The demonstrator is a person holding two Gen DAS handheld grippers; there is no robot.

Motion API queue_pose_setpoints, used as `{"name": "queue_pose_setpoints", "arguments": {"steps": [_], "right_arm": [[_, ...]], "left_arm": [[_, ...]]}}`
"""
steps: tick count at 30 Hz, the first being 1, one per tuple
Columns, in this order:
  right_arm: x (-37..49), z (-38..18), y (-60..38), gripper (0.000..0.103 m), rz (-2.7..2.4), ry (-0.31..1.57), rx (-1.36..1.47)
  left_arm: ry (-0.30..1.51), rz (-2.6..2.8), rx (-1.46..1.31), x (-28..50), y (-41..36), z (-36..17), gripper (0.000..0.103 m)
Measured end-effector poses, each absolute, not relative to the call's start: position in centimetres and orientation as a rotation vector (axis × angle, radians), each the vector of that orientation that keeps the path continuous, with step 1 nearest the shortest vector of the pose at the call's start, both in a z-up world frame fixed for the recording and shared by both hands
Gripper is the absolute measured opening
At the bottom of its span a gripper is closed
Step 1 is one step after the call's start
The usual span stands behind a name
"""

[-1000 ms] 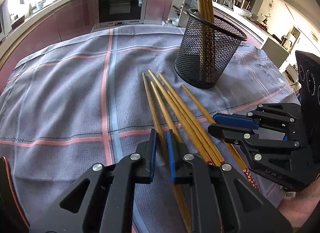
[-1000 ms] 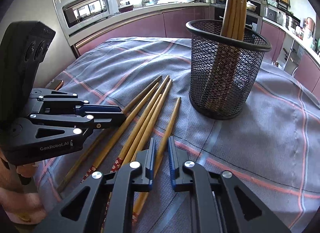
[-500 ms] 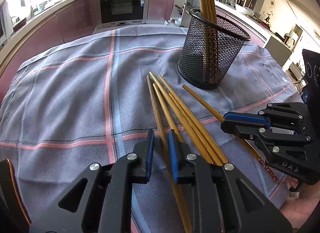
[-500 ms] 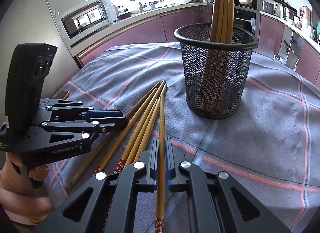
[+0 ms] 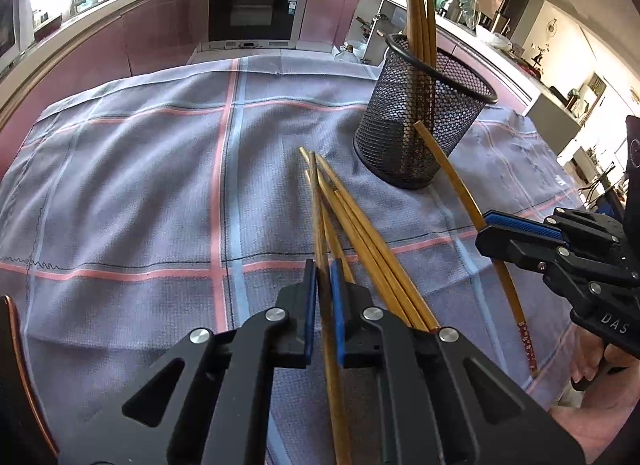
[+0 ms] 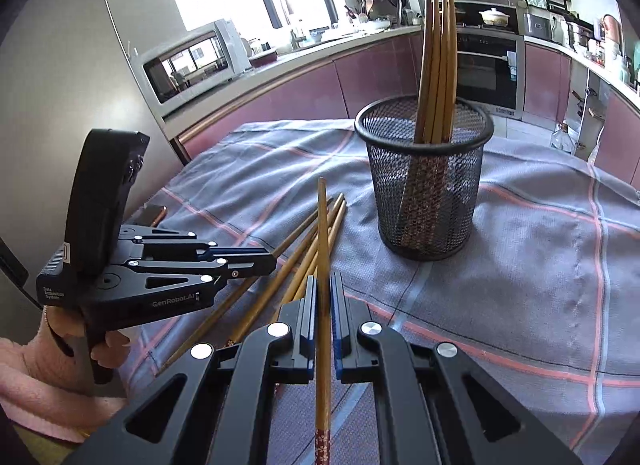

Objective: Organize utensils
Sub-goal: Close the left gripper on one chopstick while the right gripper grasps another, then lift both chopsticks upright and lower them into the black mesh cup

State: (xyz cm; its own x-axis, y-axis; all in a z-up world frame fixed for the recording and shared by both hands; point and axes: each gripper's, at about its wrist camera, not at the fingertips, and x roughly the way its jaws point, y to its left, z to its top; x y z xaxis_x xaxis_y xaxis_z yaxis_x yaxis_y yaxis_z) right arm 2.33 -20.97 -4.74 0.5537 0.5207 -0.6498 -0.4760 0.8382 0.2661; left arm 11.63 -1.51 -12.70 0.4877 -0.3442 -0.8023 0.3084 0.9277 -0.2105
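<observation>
A black mesh cup (image 5: 424,121) (image 6: 424,185) stands on the cloth with several wooden chopsticks upright in it. Several loose chopsticks (image 5: 360,233) (image 6: 296,261) lie fanned on the cloth in front of it. My left gripper (image 5: 324,285) is shut on one chopstick (image 5: 320,225) of the pile, low over the cloth. My right gripper (image 6: 324,297) is shut on another chopstick (image 6: 322,233) and holds it lifted, tip toward the cup; it also shows in the left wrist view (image 5: 452,177), with the right gripper (image 5: 504,233) beside it.
A grey checked cloth (image 5: 140,185) covers the table. A phone-like object (image 6: 150,214) lies near the table's left edge. Kitchen counters, a microwave (image 6: 188,61) and an oven (image 5: 256,9) surround the table.
My right gripper closed on a chopstick and lifted it off the cloth toward the cup. My left gripper closed on a chopstick in the pile and rose slightly.
</observation>
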Motion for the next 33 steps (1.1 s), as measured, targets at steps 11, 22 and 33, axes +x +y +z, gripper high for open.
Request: {"name": "queue_pose_setpoints", "arguments": {"steps": [11,22,33], "right_arm": [[1.5,-1.7,-22.8,0.006,0.588,0.677,0.129],[0.9,1.2,-25.0,0.005,0.562,0.551,0.174],[1.5,4.5,-25.8,0.005,0.551,0.467,0.156]], "left_arm": [[0.861,-0.476,-0.122,9.4,0.5,-7.4,0.008],[0.683,-0.555,-0.175,7.1,1.5,-0.7,0.008],[0.601,-0.601,-0.203,7.8,0.3,3.2,0.008]]}}
